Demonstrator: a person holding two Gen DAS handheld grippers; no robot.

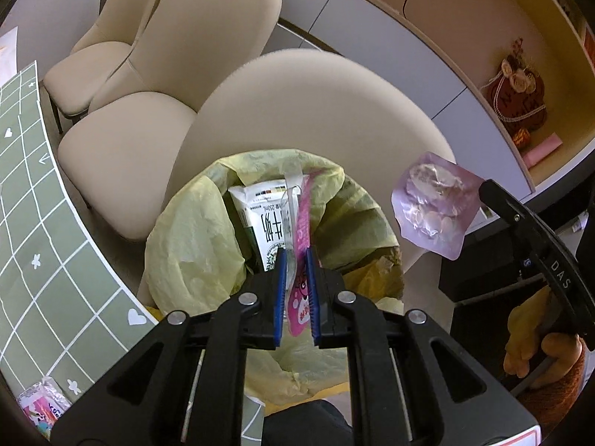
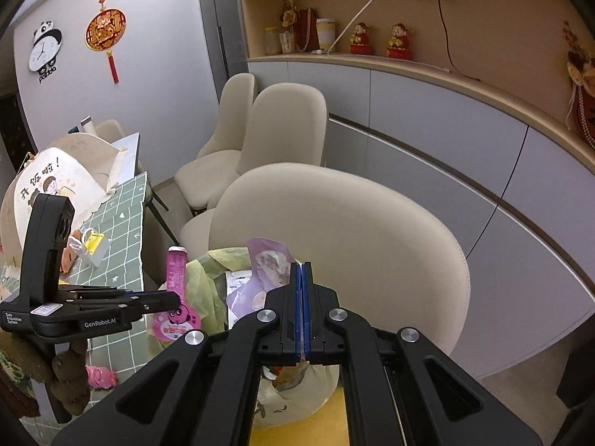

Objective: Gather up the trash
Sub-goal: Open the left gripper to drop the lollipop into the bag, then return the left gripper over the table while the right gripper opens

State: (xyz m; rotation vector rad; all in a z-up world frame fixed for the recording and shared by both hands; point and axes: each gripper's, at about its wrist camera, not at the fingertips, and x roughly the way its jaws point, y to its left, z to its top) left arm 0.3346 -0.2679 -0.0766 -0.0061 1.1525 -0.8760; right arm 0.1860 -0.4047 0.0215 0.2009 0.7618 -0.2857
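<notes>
Pink wrapper [image 1: 300, 245] sits clamped in the left hand-held gripper [image 1: 296, 260] above the lined trash bin [image 1: 193, 245]; the right hand-held gripper [image 2: 301, 275] pinches a lilac pouch [image 2: 260, 278].

1. The left tongs [image 1: 296, 260] are black with blue pads; the right tongs [image 2: 301, 271] match.
2. The wrapper [image 1: 303, 219] between the left pads is bright pink with a cartoon face.
3. The pouch [image 1: 433, 204] is pale lilac with a clear window.
4. The bin liner [image 1: 193, 249] is pale yellow-green.
5. The carton [image 1: 262, 219] is white with dark green print.
6. The surface [image 1: 44, 245] cloth is sage green, gridded in white with hearts.
7. The chairs [image 1: 334, 111] are cream.
</notes>
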